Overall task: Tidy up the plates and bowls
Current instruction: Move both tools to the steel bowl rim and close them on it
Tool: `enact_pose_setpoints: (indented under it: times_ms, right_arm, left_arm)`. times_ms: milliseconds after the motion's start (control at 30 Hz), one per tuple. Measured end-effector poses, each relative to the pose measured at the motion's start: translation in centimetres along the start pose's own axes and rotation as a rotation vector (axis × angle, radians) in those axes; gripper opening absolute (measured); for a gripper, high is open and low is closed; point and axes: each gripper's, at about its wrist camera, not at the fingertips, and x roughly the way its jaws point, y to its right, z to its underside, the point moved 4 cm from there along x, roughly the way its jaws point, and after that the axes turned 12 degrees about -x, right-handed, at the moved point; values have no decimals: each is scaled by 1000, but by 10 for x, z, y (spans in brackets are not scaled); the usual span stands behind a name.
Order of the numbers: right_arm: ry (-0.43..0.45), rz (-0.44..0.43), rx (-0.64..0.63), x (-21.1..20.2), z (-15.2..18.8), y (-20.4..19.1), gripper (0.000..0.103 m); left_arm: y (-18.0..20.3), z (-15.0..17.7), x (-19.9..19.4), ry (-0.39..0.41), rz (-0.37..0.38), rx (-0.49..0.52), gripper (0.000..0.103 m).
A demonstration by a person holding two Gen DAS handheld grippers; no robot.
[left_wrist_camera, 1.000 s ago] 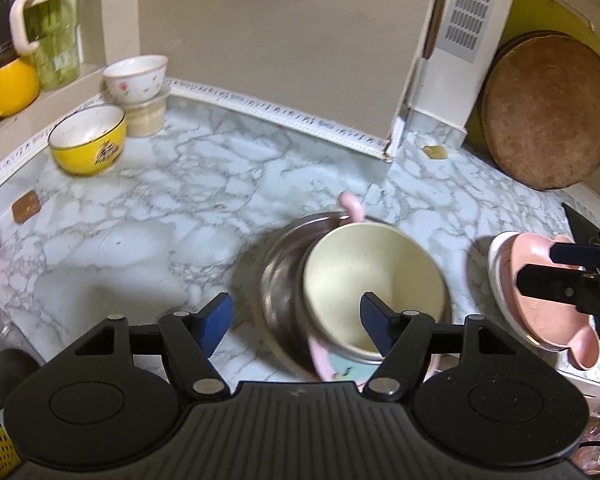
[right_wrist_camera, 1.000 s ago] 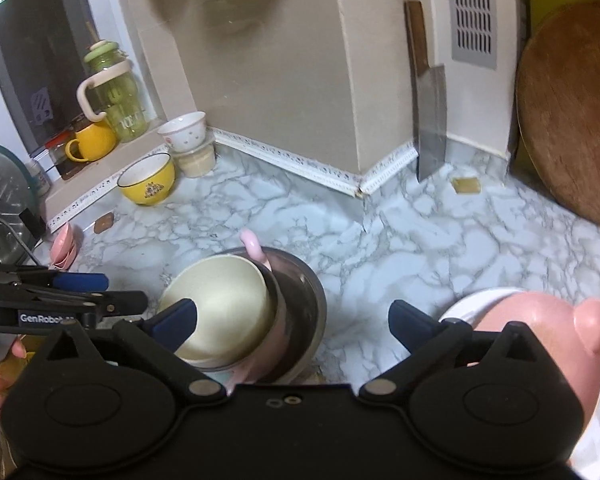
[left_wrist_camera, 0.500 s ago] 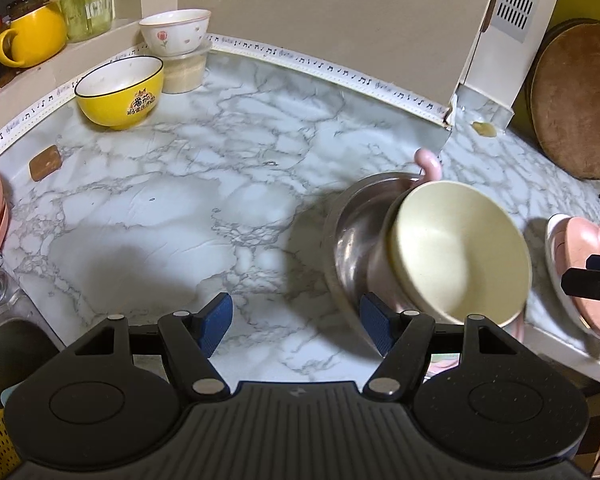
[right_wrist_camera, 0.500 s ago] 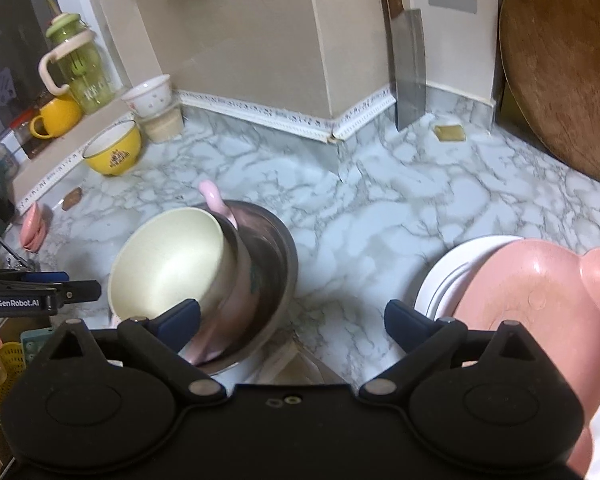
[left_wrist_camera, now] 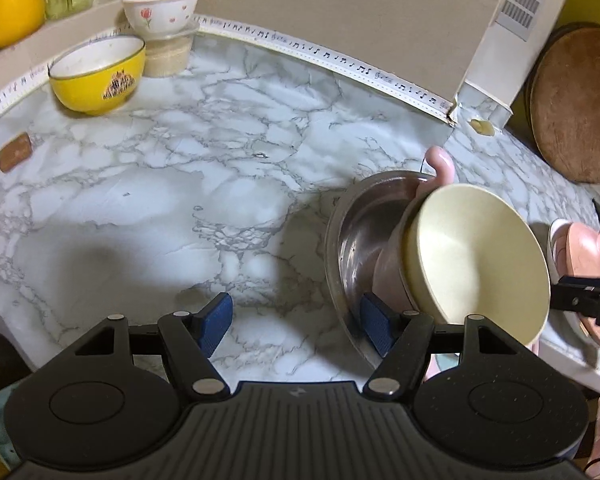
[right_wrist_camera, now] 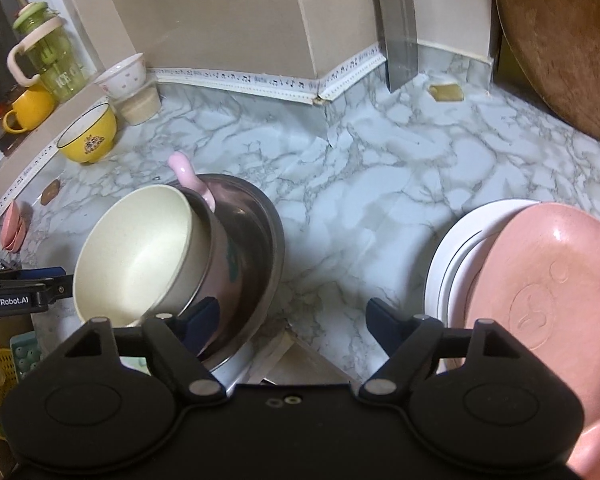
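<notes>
Two hand-held grippers are hovering over my marble-patterned table (left_wrist_camera: 148,208): my left hand-held gripper (left_wrist_camera: 296,322) is standing partly open with nothing between its blue pads, its right pad just beside the round stainless-steel basin (left_wrist_camera: 360,216). My right hand-held gripper (right_wrist_camera: 292,320) is closing, gripping nothing. The cream round bowl (right_wrist_camera: 140,252) is leaning tilted inside a pink handled cup (right_wrist_camera: 220,256) in that basin, while the pink bear-shaped plate (right_wrist_camera: 548,280) is lying on stacked white plates (right_wrist_camera: 456,248) at the right.
</notes>
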Motion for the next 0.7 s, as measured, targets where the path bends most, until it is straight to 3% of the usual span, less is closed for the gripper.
enact_pose_setpoints:
  times_ms: [167,500,700]
  right_arm:
    - [-21,4,35,12,-3,4,73]
    - [-53,-31,112,29,-6,8,56]
    - [-74,-47,116,35,-6,1,45]
  left_arm:
    - [-4,-10,10,-7,9,-44,67]
    - [-1,-15,28,-67,57,-114,41]
    - [2,-16,29,-90,83,-140,31]
